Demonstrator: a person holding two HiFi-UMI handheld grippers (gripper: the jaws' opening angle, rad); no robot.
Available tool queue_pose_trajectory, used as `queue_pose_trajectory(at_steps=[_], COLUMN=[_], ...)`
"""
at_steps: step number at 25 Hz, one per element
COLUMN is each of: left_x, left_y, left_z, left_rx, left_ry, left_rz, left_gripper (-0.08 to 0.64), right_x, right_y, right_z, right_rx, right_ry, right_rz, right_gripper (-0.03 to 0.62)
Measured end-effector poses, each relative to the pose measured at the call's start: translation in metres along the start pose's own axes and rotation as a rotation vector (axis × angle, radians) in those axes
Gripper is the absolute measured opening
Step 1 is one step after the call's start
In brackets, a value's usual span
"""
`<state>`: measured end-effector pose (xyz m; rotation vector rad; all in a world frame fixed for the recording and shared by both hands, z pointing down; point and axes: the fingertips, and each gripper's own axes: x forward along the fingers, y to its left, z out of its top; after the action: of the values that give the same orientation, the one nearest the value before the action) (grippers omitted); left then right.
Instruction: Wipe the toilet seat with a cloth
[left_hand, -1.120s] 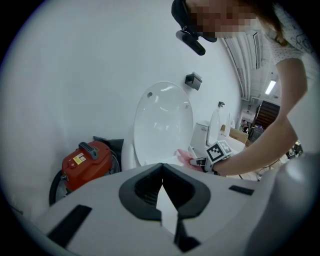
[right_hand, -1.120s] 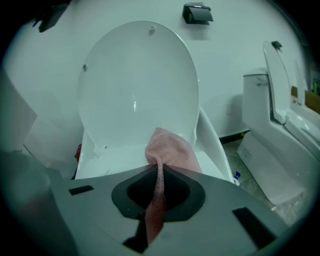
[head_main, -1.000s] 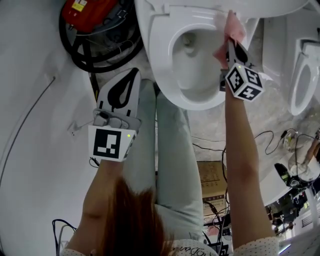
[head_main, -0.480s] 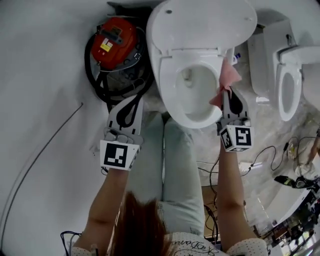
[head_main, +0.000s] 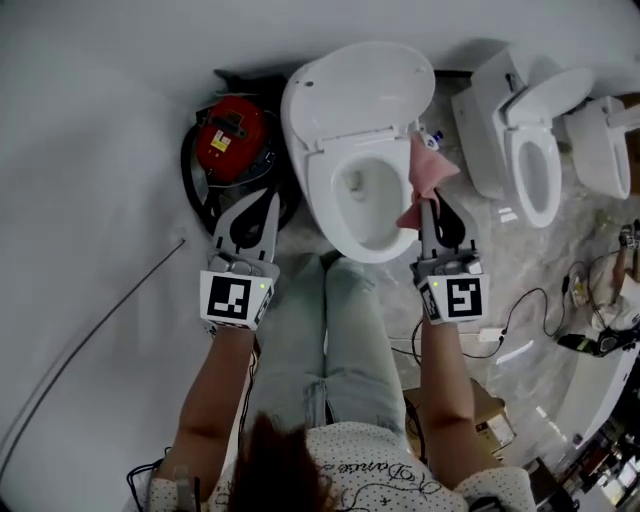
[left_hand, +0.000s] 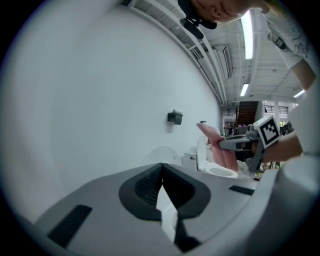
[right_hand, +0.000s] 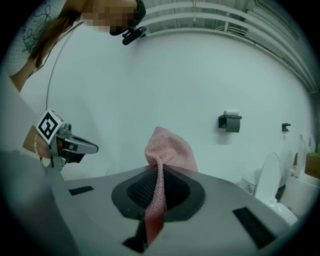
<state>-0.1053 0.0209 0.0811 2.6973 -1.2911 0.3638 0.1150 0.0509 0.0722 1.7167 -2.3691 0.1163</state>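
White-walled washroom, toilets in a row: cloth (head_main: 424, 185) at 3 o'clock of the toilet seat (head_main: 320, 190).
Right gripper (head_main: 432, 204) pinches one bunched fold of the cloth; probably soft, light and limp. Left gripper (head_main: 268, 198) pressed together, empty.

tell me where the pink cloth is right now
In the head view the pink cloth is clamped in the right gripper's jaws, beside the right edge of the toilet seat.
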Motion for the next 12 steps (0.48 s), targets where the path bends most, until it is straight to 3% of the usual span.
queue_pose_trajectory(at_steps=[12], left_x=[-0.028], left_y=[-0.029], left_z=[0.128], left_rx=[0.064], left_ry=[-0.161], left_rz=[-0.076], left_gripper=[0.002], right_x=[-0.059], right_y=[0.006], right_z=[0.141], right_rx=[0.023], right_ry=[-0.199], right_rz=[-0.057], right_gripper=[0.025])
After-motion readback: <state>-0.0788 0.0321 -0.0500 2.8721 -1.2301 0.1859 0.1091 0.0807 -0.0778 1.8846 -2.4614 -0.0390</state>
